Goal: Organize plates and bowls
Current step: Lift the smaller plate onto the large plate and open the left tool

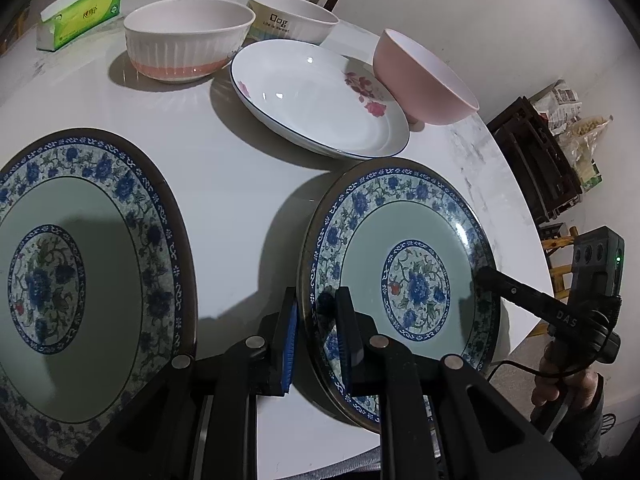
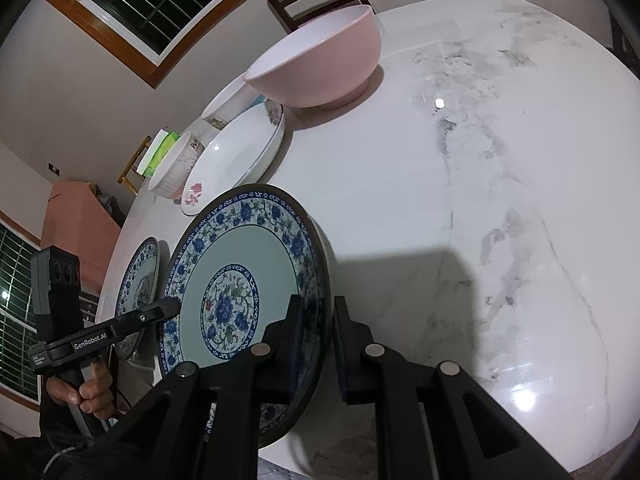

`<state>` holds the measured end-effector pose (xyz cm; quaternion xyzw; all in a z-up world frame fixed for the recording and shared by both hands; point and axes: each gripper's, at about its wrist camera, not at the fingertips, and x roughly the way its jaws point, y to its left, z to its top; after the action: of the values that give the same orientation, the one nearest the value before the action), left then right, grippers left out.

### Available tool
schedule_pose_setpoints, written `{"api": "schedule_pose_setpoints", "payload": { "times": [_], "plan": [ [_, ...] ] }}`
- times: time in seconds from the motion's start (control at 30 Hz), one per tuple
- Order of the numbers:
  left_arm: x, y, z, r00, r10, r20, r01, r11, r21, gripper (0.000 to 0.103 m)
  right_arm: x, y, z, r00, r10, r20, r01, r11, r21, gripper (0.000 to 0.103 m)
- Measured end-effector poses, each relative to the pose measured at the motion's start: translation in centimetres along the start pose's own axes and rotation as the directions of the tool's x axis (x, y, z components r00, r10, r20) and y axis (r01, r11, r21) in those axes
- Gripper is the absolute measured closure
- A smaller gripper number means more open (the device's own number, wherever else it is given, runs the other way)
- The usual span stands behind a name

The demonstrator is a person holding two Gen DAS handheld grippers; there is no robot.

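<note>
A blue-flowered plate (image 1: pixel 416 240) with a pale green middle lies near the table's front edge. My left gripper (image 1: pixel 316 300) is shut on its left rim, one finger under the rim and one on top. My right gripper (image 1: pixel 486 276) clamps the opposite rim. In the right wrist view the same plate (image 2: pixel 236 256) sits between my right gripper's (image 2: pixel 319 304) fingers, and the left gripper (image 2: pixel 172 306) bites its far edge. A second, matching plate (image 1: pixel 60 272) (image 2: pixel 140 276) lies just left of it on the table.
Behind stand a white plate with pink flowers (image 1: pixel 316 96) (image 2: pixel 240 148), a pink bowl (image 1: pixel 424 76) (image 2: pixel 320 60), a ribbed white bowl with a pink base (image 1: pixel 188 36), a lettered white bowl (image 1: pixel 292 16) and a green tissue box (image 1: pixel 80 12). The marble table (image 2: pixel 440 200) stretches right.
</note>
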<state>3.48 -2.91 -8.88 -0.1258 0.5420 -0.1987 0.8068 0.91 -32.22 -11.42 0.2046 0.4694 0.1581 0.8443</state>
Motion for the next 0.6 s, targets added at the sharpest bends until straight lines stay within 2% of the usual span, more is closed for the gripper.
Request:
{"api": "schedule_pose_setpoints", "payload": {
  "times": [0.33, 0.6],
  "plan": [
    [-2.1, 1.0, 0.3, 0.999, 0.016, 0.042, -0.015, 1.000, -0.021, 0.089, 0.2, 2.1, 0.7, 1.000, 0.017, 0.009, -0.016, 1.000, -0.022, 0.089],
    [-4.7, 2.9, 1.0, 0.995, 0.042, 0.095, -0.037, 0.998, -0.058, 0.089, 1.1, 5.7, 1.9, 0.999, 0.045, 0.011, -0.044, 0.996, -0.078, 0.089]
  ]
}}
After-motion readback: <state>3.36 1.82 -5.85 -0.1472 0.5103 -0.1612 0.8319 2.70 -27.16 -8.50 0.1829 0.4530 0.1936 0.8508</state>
